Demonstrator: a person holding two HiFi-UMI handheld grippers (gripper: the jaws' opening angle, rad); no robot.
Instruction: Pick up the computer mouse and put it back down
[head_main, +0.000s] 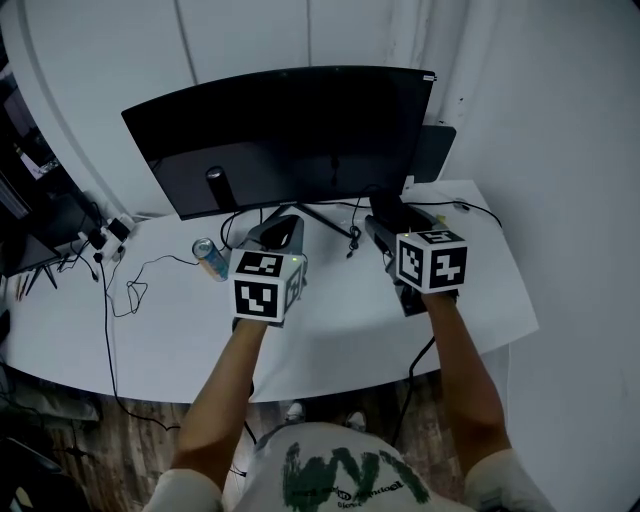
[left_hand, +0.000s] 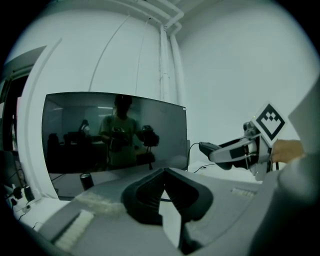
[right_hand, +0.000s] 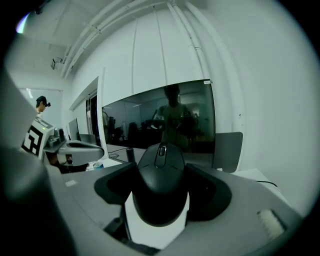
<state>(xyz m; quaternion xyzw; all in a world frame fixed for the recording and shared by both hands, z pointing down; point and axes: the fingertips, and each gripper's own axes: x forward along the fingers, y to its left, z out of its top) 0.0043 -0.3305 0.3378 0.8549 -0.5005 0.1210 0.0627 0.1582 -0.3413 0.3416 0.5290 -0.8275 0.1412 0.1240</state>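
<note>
Mouse (right_hand: 161, 185): seems light, slick; I pinch its flanks, facing monitor (head_main: 290, 130).
Right gripper (right_hand: 161, 172): clamped on Mouse.
Left gripper (left_hand: 164, 172): closed, empty.

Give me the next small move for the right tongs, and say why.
Probably lower the right tongs straight down until the computer mouse rests on the white desk, then open them. The mouse sits clamped in the tongs, which hang above the desktop in front of the monitor, so the pick-up looks done and only the putting down remains.
</note>
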